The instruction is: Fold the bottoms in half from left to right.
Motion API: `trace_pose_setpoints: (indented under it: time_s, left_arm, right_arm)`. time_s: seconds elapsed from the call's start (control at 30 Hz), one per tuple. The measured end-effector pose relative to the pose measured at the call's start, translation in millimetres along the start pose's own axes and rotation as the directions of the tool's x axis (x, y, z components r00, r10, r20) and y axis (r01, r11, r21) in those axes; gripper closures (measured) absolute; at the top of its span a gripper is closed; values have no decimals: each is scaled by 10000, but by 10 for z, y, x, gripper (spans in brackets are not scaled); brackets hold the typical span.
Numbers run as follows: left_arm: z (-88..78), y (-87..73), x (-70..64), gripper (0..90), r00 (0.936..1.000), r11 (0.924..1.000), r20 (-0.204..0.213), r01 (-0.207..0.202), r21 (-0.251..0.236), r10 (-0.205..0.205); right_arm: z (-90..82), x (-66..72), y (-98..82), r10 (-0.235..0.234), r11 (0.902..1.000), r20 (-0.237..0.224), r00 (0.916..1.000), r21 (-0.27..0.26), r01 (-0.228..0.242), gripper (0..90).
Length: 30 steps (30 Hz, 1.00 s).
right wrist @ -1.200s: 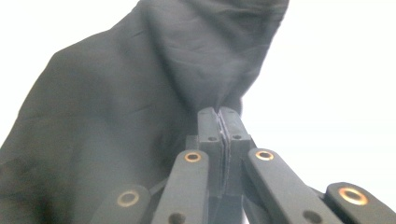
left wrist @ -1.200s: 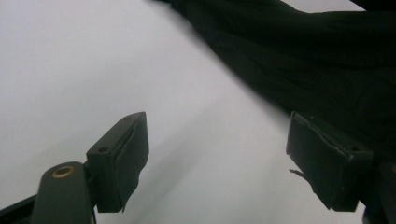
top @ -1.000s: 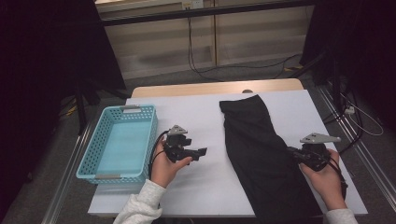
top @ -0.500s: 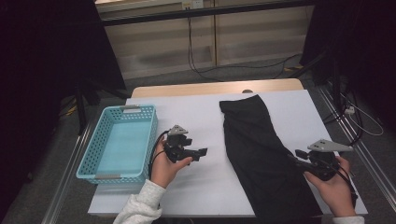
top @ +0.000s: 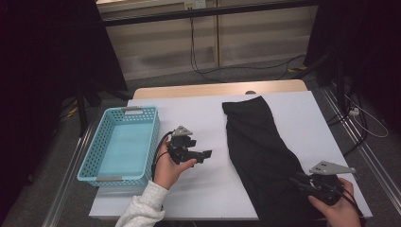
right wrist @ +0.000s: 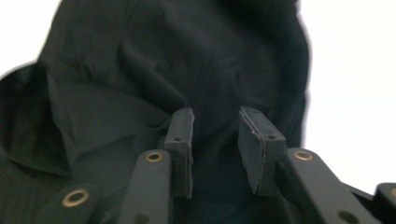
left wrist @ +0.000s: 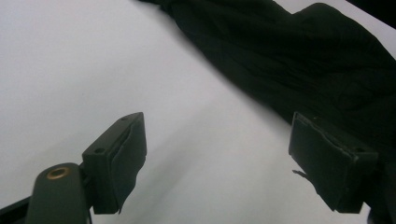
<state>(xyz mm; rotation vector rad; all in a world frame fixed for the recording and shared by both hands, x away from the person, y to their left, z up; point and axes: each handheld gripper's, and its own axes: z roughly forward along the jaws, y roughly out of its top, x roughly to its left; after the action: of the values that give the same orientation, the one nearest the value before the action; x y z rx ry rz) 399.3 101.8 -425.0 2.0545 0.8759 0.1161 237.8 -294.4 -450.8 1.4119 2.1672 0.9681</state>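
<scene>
A black garment (top: pixel 262 156) lies stretched on the white table (top: pixel 203 113), running from the upper middle of the high view down to its lower right corner, where its near end reaches the table's front edge. A light blue basket (top: pixel 90 163) stands at the left, with nothing in it, well apart from the cloth.

The right claw (top: pixel 302 182) sits at the lower right of the high view, over the near end of the garment. In the right gripper view its jaws stand a little apart with dark cloth behind the gap; they have just been opening and then easing back in, and the blur makes it hard to say, but nothing seems pinched between the pads (right wrist: pixel 182 140). The left claw (top: pixel 208 153) hangs in the middle of the high view above bare table, jaws wide apart and holding nothing, pointing toward the garment's left edge.

As a judgement, the work is at an early stage: the garment is unfolded, neither claw has a firm hold, and the basket awaits. Gripping, folding or gathering, and moving the cloth all remain.
</scene>
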Motion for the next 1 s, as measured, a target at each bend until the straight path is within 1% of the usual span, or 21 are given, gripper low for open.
trace_pose_setpoints:
  time_s: [0.03,0.1,0.13,0.17,0.2,0.23,0.33,0.43,0.5,0.53,0.63,0.7,0.73,0.77,0.8,0.83,0.87,0.9,0.93,0.97,1.0]
  left_arm:
    - [0,0,0,188,10000,10000,0,0,0,0]
    - [-11,9,-7,186,10000,10000,46,21,-78,-20]
    - [-17,13,-2,185,10000,10000,66,-51,-69,52]
    - [-17,14,-1,184,10000,10000,66,-42,-80,43]
    - [-6,8,-3,182,9999,10000,107,26,-73,-25]
    - [-6,8,-3,182,9999,10000,107,26,-73,-25]
    - [9,-1,9,182,9999,10000,111,-17,19,17]
    - [9,0,8,183,9999,10000,109,-15,3,15]
    - [6,2,6,183,10000,10000,95,15,-28,-14]
    - [6,2,6,183,10000,10000,95,15,-28,-14]
    - [-2,8,4,184,9999,10000,90,64,-72,-63]
    - [-7,13,5,184,9999,10000,114,49,-69,-48]
    - [-9,15,2,184,9999,9999,86,67,-120,-66]
    - [-16,18,5,184,9999,10000,107,23,-94,-22]
    - [-25,21,7,184,9999,10000,121,16,-82,-15]
    - [-29,24,6,184,10000,9999,78,19,-165,-17]
    - [-36,28,9,183,10000,9999,87,0,-171,2]
    - [-42,29,12,183,10000,9999,97,6,-165,-5]
    - [-43,26,13,183,9999,9998,90,47,-192,-45]
    - [-43,21,17,182,10000,9999,71,59,-160,-58]
    - [-43,21,17,182,10000,9999,71,59,-160,-58]
  right_arm:
    - [0,0,0,0,10000,0,10000,0,0,671]
    - [65,35,-3,-300,9992,-59,9995,256,301,706]
    - [87,48,-3,-432,9989,-92,9990,169,433,721]
    - [98,58,3,-464,9988,-118,9989,168,465,748]
    - [106,62,10,-508,9985,-180,9985,177,511,795]
    - [106,62,10,-508,9985,-180,9985,177,511,795]
    - [85,44,4,-544,9979,-603,9967,321,564,886]
    - [58,18,1,-588,9972,-671,9960,412,616,889]
    - [-12,-46,-9,-477,9982,-690,9965,326,500,890]
    - [-12,-46,-9,-477,9982,-690,9965,326,500,890]
    - [-90,-83,-11,-321,9994,-742,9967,133,332,890]
    - [-103,-74,-5,-367,9992,-830,9959,126,379,890]
    - [-102,-65,-6,-408,9988,-885,9952,217,429,890]
    - [-84,-37,-19,-634,9969,-911,9938,408,673,887]
    - [-79,-33,-27,-684,9958,-921,9934,548,737,886]
    - [-79,-33,-27,-684,9958,-921,9934,548,737,886]
    - [-77,-34,-38,-626,9956,-992,9931,628,691,865]
    - [-77,-34,-38,-626,9956,-992,9931,628,691,865]
    - [-82,-33,-41,-678,9952,-929,9934,643,740,809]
    - [-86,-33,-37,-690,9958,-765,9947,540,733,768]
    - [-89,-38,-29,-653,9966,-673,9956,463,685,754]
